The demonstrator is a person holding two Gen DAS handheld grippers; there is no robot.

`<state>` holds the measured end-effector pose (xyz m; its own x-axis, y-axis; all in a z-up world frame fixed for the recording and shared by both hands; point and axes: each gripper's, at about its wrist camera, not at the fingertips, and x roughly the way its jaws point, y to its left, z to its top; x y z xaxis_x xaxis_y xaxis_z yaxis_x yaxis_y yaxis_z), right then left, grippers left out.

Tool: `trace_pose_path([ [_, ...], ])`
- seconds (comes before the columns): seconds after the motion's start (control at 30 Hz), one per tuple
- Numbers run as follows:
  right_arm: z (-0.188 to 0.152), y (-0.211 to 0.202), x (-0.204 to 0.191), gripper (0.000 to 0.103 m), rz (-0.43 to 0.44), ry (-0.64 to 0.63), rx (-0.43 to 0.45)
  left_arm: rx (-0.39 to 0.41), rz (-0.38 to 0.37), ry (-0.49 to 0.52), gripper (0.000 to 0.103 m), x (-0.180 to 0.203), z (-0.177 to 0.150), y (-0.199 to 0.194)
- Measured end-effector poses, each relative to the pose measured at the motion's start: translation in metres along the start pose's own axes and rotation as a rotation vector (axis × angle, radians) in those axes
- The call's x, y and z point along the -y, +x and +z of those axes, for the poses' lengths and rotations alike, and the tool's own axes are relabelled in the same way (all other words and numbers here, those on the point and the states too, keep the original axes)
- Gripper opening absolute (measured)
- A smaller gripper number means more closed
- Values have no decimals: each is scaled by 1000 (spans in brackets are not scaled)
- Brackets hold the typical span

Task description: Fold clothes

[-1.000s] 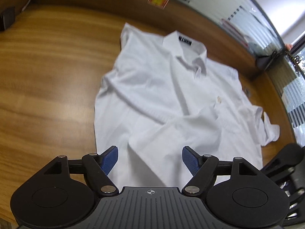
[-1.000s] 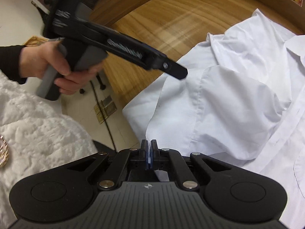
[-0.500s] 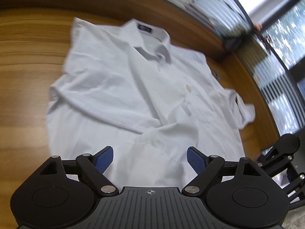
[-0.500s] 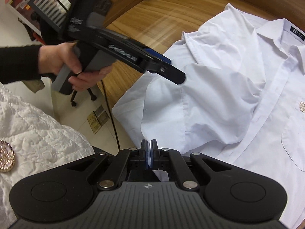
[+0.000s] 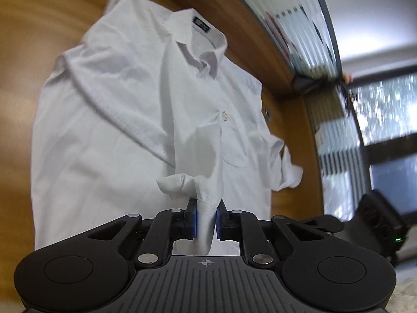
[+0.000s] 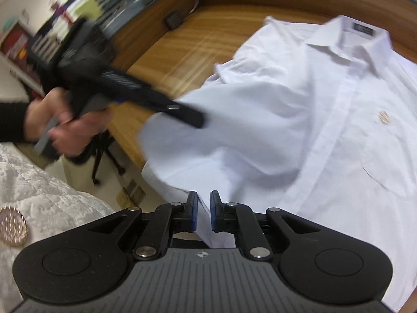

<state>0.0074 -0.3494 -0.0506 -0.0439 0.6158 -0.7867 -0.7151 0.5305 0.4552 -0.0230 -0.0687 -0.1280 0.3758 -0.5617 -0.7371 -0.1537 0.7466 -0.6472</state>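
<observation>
Half a second earlier the left gripper (image 5: 206, 220) was wide open above the shirt (image 5: 125, 120); now its blue pads were pinched on a bunched bit of the shirt's bottom edge. The right gripper (image 6: 203, 215) had been fully closed; now its pads stood a little apart with a thin fold of cloth between them, and I could not tell if they pressed it.

The shirt lay face up on the wooden worktop (image 5: 23, 52), collar toward 12 o'clock, one sleeve curled at 3 o'clock. In the right wrist view the near hem was hidden under the gripper body, and the left side was blurry. There, at 9 o'clock, a hand (image 6: 65, 133) in a dark sleeve gripped the left gripper's handle, its tip reaching onto the shirt.
</observation>
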Motion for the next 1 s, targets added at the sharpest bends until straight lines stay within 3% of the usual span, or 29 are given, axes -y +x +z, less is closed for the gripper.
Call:
trace_pose_path([
  [0.13, -9, -7, 14, 15, -19, 77, 44, -19, 33, -115, 20, -11, -19, -9],
  [0.17, -10, -7, 17, 15, -22, 92, 57, -24, 37, -104, 23, -12, -17, -13],
  [0.23, -12, -7, 20, 17, -40, 115, 74, -36, 38, -31, 25, -10, -5, -21],
  [0.33, -17, -6, 20, 22, -111, 148, 90, -53, 41, 79, 47, -7, 15, -33],
  [0.5, -31, -2, 10, 26, -219, 294, 169, -82, 44, 261, 57, -2, 47, -52],
  [0.63, -46, 16, -15, 33, -342, 484, 264, -103, 41, 403, 62, 2, 77, -63],
  [0.8, -69, 53, -64, 38, -471, 771, 428, -132, -8, 544, 67, 10, 144, -41],
  [1.0, -80, 86, -128, 51, -606, 1020, 574, -146, 43, 648, 70, 24, 189, -3],
])
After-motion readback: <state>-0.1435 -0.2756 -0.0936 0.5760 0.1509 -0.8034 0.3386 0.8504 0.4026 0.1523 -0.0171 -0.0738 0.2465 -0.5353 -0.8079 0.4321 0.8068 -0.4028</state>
